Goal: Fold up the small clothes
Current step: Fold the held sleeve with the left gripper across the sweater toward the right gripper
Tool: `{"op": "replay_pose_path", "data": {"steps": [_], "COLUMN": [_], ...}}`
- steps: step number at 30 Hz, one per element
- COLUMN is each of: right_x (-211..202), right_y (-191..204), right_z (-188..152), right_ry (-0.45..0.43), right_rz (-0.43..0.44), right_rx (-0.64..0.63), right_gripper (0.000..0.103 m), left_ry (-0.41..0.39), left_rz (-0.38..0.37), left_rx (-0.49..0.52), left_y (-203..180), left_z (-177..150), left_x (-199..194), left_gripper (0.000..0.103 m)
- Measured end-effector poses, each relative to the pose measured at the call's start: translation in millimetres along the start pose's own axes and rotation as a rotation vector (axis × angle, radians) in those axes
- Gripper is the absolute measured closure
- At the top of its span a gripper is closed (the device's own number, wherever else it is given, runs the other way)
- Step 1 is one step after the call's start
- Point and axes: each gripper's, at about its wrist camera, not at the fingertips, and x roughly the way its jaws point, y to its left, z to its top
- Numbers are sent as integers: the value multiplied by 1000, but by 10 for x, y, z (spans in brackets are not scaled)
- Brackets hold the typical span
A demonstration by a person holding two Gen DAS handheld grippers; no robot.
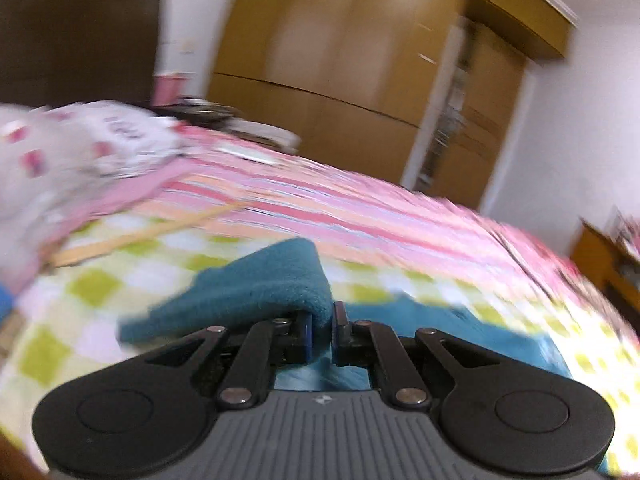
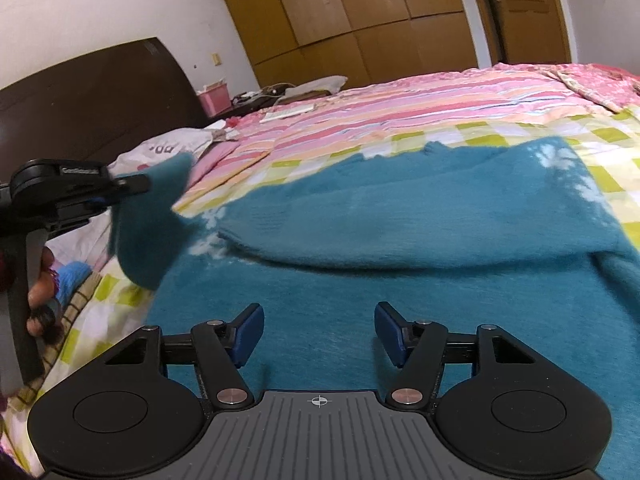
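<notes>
A fuzzy teal sweater [image 2: 400, 240] lies spread on the bed, one sleeve folded across its body. My left gripper [image 1: 322, 334] is shut on a lifted edge of the teal sweater [image 1: 256, 292] and holds it above the bed. The left gripper also shows in the right wrist view [image 2: 132, 190] at the far left, with the teal cloth hanging from it. My right gripper [image 2: 319, 334] is open and empty, low over the sweater's near part.
The bed has a green-and-white checked sheet [image 2: 440, 136] and a pink striped blanket [image 2: 400, 96]. A white printed pillow [image 1: 80, 148] lies at the left, by the dark headboard [image 2: 92, 92]. A wooden wardrobe [image 2: 360, 12] stands behind the bed.
</notes>
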Motion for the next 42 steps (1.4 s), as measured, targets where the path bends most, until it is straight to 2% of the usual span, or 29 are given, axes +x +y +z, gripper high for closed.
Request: {"op": "replay_pose_path", "data": {"steps": [6,10,12,13,15,18,21,27,30,37,42], "right_x": [-78,-161,-199,-205,-195,-146,-59,230,428,830,1024], "right_y": [-240,-362,-408,-420,-416,-309,-76,536,799,1161,1268], "right_z": [-50,-32,-13,10,73,219,389,579,573,508,483], "right_ry": [14,2,-3,-5,-7,-17,-22,-16,2,54,61], "right_rz": [-41,-58,-55,-53,-44,-18,25,95,91,60,2], "right_rx": [53,68,74,71,58,5,-88,-313,-410,-548,-630], "right_gripper": [43,41,41,41,41,40,35,29,29,23,27], "left_ry": [128,181,183,186,189,161,126,94,101,122,132], "left_rz": [-92,-67,-64,-73,-83,-56,-44,23,25,7,1], "left_rx": [252,319,298,270,208,163,112,154,108,68,55], "left_y": [-733,-877,-873,-837,-744,-630,-486,-243,-90,75,122], "left_z": [-460,-695,-713,-701,-692,-702,-700,-671,-668,-685,-695], "left_x": [225,293,216,180,99,15,-117,-297,-289,-253,-242], "left_gripper": [88,86,78,71,65,64,63,63,63,63,63]}}
